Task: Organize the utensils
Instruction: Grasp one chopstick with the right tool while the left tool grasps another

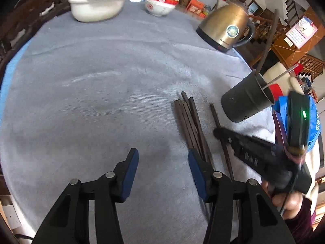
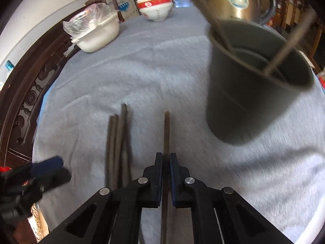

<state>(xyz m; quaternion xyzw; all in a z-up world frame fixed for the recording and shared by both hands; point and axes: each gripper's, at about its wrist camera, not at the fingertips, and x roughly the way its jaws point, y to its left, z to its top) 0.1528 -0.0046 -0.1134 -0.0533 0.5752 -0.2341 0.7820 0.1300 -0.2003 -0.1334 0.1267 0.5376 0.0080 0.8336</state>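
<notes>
A grey-blue cloth (image 1: 101,71) covers the round counter, with a cluttered room and a wooden stair rail behind it. The right hand-held gripper (image 2: 166,158) has its jaws drawn nearly together on a single dark chopstick (image 2: 167,130), which runs lengthwise between the blue pads and lies on the cloth. The left hand-held gripper (image 1: 162,158) stands half open with nothing between its pads, its right finger just beside the bundle of chopsticks (image 1: 191,122) that lies loose on the cloth. Close to the right, the dark holder cup (image 2: 249,85) already has two sticks leaning in it; a kettle (image 1: 225,28) and bowls (image 1: 160,2) sit further back. To do this step well, the grip should probably be firm before lifting, and the stick tipped upright so its end clears the cup's rim without knocking the two inside.
</notes>
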